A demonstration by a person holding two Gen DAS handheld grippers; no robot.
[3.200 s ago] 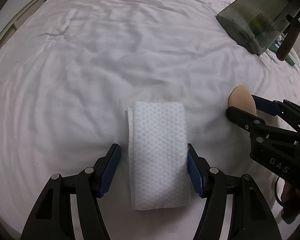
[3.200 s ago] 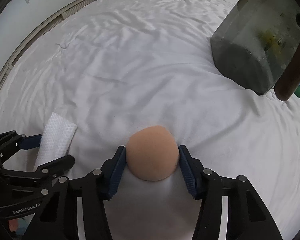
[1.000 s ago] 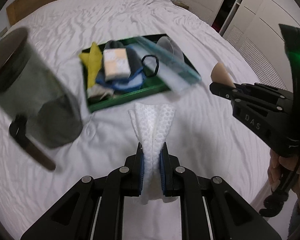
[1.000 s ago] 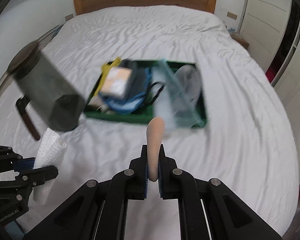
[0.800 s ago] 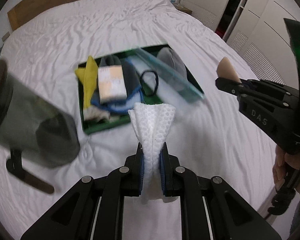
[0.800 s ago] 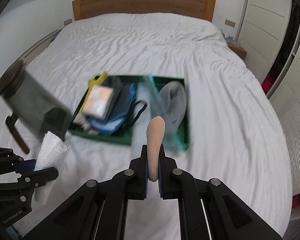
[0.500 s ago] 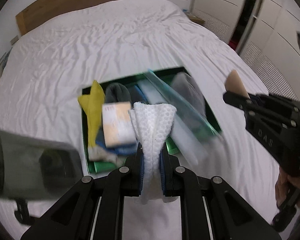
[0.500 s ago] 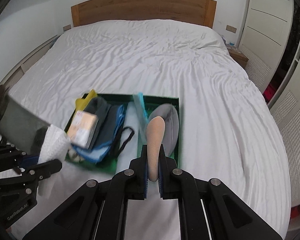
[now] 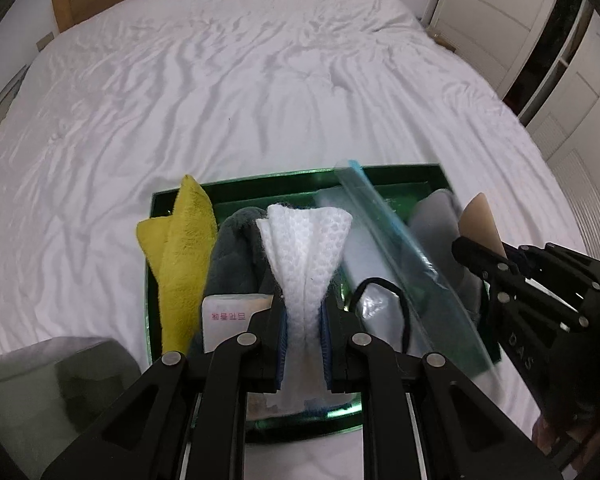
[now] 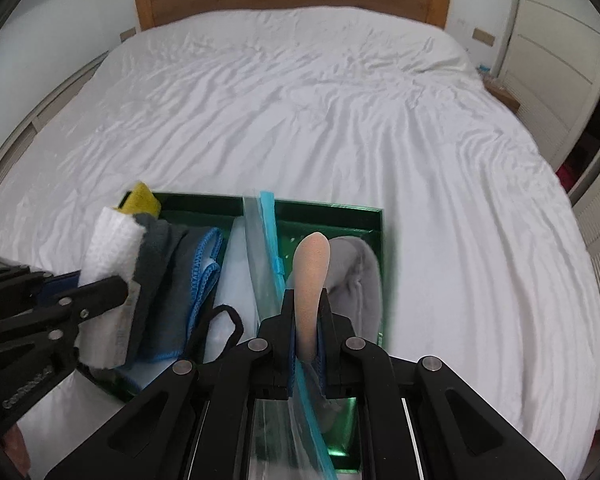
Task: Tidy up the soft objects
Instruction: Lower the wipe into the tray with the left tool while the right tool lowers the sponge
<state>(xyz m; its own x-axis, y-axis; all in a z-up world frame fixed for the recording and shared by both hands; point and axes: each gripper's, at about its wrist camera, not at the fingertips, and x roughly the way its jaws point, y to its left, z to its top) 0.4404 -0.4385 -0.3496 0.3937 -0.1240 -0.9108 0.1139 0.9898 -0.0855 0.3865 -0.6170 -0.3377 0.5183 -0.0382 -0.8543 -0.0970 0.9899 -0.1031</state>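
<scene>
Bed in white sheets carries a green tray, already crowded with cloths and a zip bag, so it looks like the collecting spot. Left gripper hangs over its middle, jaws pinched tight on a white cloth. Right gripper squeezes a tan sponge flat above what may be a grey cushion; blur hides detail.

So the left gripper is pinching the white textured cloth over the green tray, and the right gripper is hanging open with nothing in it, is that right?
Not quite. The right gripper is not open and bare: it is shut on the beige sponge, as the right wrist view shows. The rest holds: the left gripper pinches the white textured cloth over the green tray.
</scene>
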